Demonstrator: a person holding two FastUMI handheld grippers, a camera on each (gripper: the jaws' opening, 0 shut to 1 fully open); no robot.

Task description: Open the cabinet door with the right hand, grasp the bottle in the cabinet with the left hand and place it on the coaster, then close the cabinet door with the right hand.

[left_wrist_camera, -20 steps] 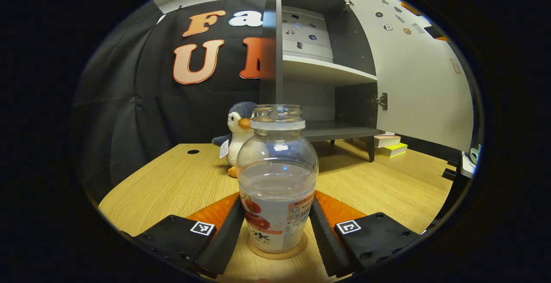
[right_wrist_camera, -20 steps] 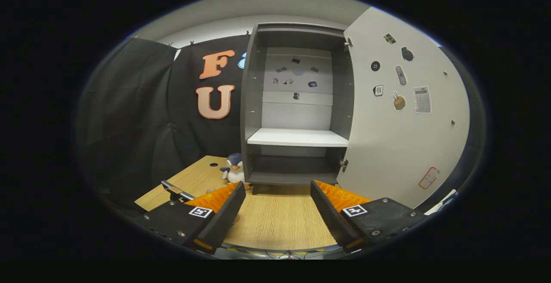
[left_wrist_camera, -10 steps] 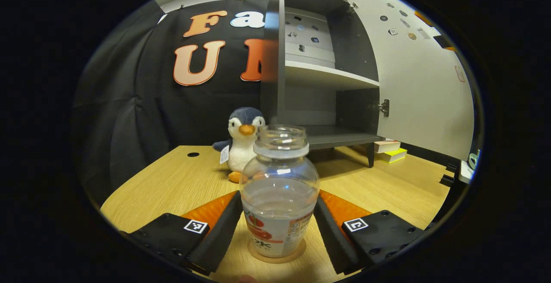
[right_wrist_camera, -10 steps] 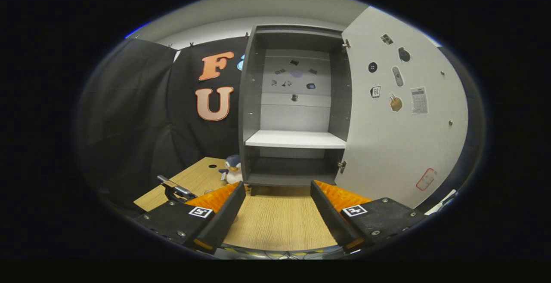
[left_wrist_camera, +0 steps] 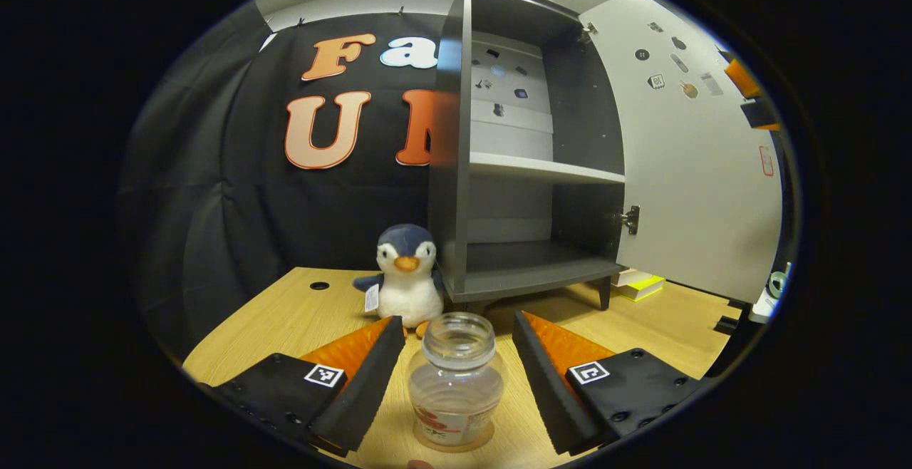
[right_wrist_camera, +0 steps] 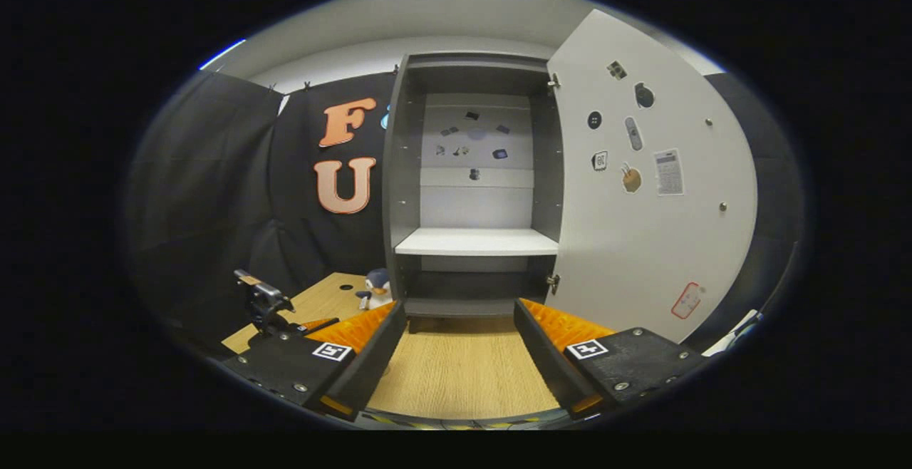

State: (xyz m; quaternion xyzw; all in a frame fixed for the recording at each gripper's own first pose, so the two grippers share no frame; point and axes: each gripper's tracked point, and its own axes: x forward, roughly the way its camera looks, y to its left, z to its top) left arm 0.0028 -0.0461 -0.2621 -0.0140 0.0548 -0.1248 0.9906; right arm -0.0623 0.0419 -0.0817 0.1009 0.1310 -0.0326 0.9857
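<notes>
A pale wooden desk [left_wrist_camera: 299,312] fills the booth, black cloth behind. On it: 1 dark cabinet [left_wrist_camera: 513,169] with its door [left_wrist_camera: 698,169] swung wide, 1 plush penguin [left_wrist_camera: 406,273], 1 bottle [left_wrist_camera: 456,376] upright on 1 coaster [left_wrist_camera: 483,437], its rim mostly hidden. The left gripper [left_wrist_camera: 456,373] has jaws released, flanking the bottle without touching. The right gripper [right_wrist_camera: 459,355] has jaws apart, empty.

The bottle [left_wrist_camera: 456,383] hides most of the coaster [left_wrist_camera: 481,439], and the cabinet door's [right_wrist_camera: 645,198] stickers are too small to tell.
</notes>
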